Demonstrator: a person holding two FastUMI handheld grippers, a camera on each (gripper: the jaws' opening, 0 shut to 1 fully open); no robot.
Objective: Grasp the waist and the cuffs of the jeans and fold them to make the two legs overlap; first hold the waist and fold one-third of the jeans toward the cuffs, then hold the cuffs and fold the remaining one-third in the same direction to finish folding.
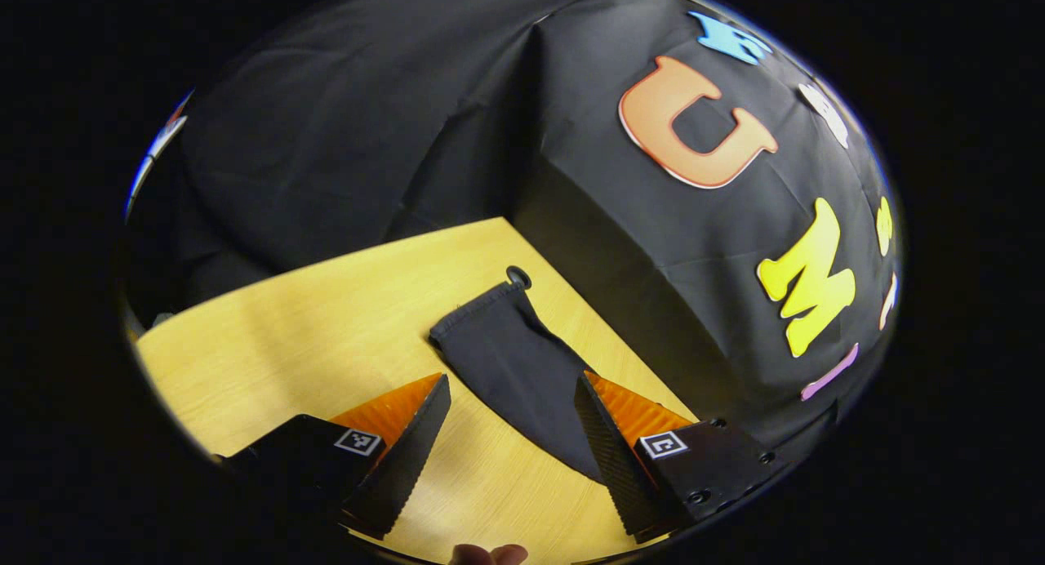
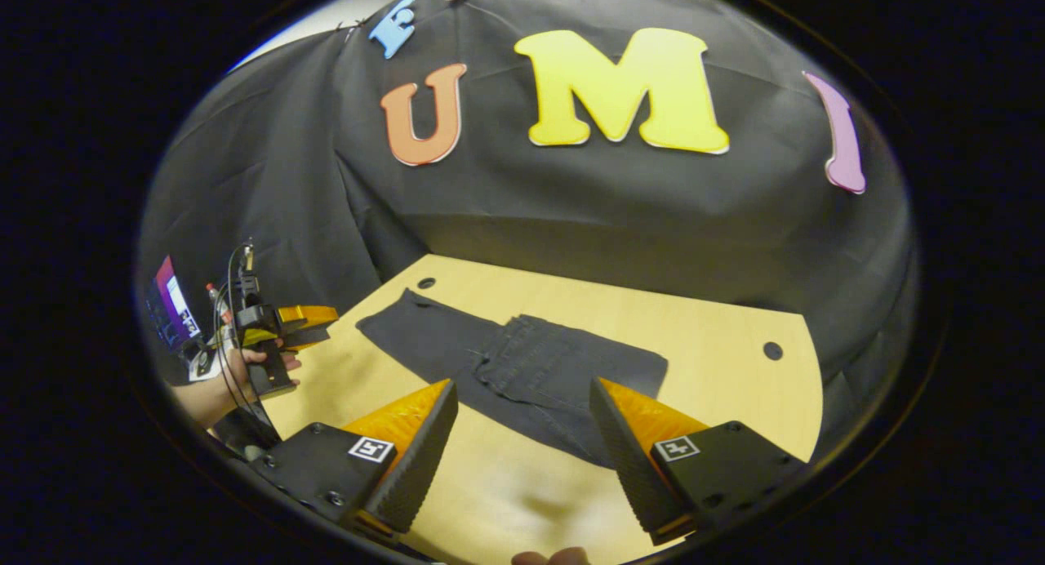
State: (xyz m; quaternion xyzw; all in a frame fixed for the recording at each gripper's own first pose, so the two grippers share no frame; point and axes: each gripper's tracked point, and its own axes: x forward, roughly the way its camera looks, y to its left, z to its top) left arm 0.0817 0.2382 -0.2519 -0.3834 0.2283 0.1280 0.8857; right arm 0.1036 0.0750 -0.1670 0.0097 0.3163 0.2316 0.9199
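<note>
While the dark grey denim jeans (image 2: pixel 522 369) lie flat on the pale wooden table (image 2: pixel 718 336), I see their long axis running along its far edge, cuffs toward the small round hole (image 2: pixel 426 283) at the table's corner. My left gripper (image 1: pixel 510 422) hangs spread wide over the cuff end. My right gripper (image 2: pixel 522 434), also spread, hovers above the waist, touching nothing.

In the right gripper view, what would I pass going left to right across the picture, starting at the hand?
Hand holding the other claw → small hole in the table by the trouser cuff → dark jeans lying flat → second hole near the right side of the wooden table.
</note>
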